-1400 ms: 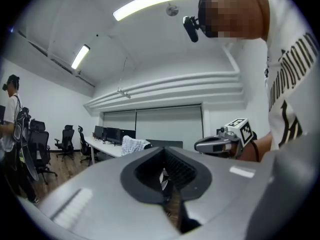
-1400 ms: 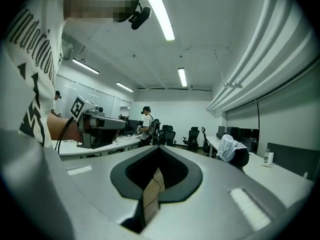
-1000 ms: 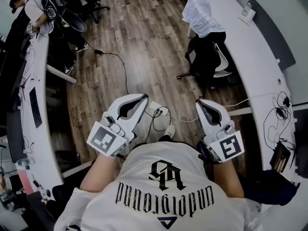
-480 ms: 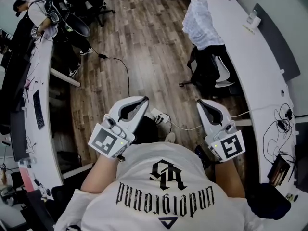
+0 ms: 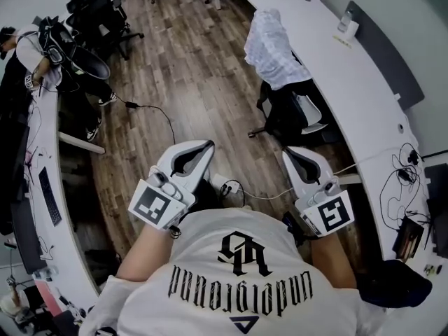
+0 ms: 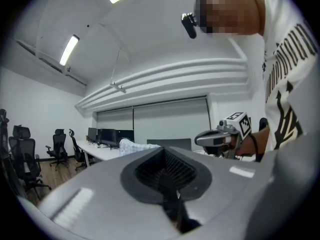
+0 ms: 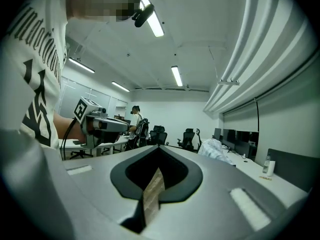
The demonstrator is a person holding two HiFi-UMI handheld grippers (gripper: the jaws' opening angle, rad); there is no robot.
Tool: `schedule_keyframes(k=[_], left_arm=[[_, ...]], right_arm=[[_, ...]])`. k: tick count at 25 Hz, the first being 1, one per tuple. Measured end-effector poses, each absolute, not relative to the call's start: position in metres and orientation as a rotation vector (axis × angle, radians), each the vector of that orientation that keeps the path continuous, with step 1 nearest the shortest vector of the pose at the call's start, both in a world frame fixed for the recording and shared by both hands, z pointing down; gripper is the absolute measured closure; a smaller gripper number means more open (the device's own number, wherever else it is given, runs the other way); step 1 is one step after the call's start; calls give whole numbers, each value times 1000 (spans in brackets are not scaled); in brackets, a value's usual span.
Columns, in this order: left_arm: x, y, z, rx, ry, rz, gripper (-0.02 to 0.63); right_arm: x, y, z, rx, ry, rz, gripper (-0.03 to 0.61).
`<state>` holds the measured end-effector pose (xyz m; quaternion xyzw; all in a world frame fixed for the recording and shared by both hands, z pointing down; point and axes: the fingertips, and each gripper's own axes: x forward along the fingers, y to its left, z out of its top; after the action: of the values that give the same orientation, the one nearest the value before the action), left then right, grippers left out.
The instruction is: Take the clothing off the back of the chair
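Observation:
A pale checked garment hangs over the back of a black office chair beside the long white desk at the right. It shows small in the left gripper view as the garment and in the right gripper view as the garment. My left gripper is shut and empty, held level in front of my chest. My right gripper is shut too, with nothing in it, a short way below the chair.
A cable and power strip lie on the wood floor ahead of my feet. A person with a backpack stands by the left desk. More black chairs stand at the far end.
I have walked forward: the chair with the garment has come nearer and shifted left in the head view. Both grippers stay shut in front of my chest.

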<state>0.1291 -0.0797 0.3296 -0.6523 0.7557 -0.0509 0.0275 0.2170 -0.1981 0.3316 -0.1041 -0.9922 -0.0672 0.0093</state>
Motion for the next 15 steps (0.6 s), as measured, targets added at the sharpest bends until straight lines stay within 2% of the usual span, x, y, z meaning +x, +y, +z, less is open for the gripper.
schedule_keyframes(k=[15], left_arm=[[-39,-110,337,-2331,2104,-93,563]], right_arm=[[74,-203,337,76,-3032,-226,574]])
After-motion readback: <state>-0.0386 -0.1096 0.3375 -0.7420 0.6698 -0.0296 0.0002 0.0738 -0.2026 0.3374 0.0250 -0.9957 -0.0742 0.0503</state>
